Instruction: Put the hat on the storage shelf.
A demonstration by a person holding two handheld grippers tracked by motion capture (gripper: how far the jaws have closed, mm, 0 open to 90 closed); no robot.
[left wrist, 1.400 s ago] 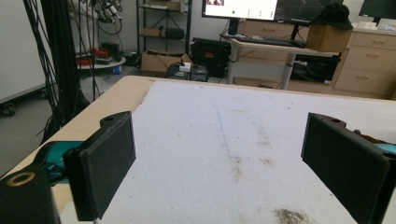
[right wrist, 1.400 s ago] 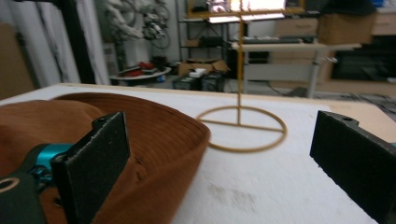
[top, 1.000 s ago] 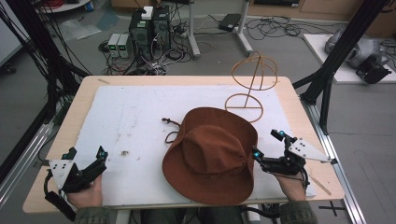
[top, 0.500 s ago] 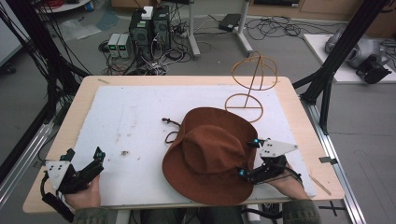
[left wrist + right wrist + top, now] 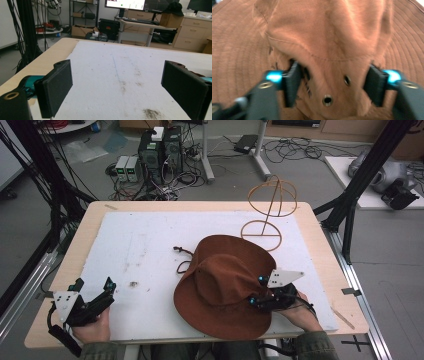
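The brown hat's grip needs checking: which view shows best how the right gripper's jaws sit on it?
The right gripper view: the brown hat has its crown bunched between both closing jaws. The high view shows the whole hat with the right gripper on it.

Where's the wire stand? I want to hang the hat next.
In the high view the wire stand is at the table's far right, just behind the hat.

Blurred and cropped around my right tool

The brown wide-brimmed fabric hat (image 5: 329, 47) is soft with blur in my right gripper view, its brim cut off by every edge; its crown hides my right gripper (image 5: 256, 290) jaw tips from above.
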